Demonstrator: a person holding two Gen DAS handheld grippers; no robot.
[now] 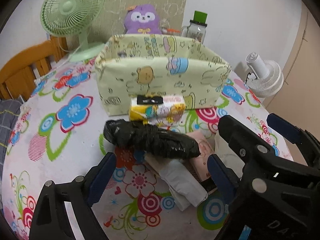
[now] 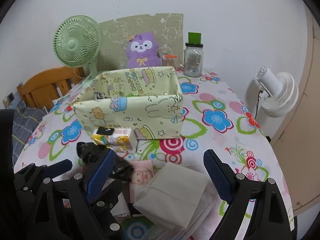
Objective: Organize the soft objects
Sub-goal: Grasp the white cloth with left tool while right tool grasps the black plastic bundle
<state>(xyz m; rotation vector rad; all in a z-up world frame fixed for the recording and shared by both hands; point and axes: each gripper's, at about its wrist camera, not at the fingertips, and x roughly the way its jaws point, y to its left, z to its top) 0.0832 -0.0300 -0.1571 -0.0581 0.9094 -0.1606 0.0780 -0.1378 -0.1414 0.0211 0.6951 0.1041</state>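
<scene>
Two fans (image 2: 77, 41) (image 2: 278, 95), one fabric box (image 2: 130, 118), one plush toy (image 2: 144, 50), one jar (image 2: 193, 60), one tissue pack (image 2: 117, 139).

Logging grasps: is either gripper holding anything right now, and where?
Nothing is held. The left gripper and right gripper are both open above the soft packs, pads touching nothing.

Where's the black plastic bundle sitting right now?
The black plastic bundle lies on the floral tablecloth, just in front of the tissue pack, resting partly on the pink packet.
</scene>
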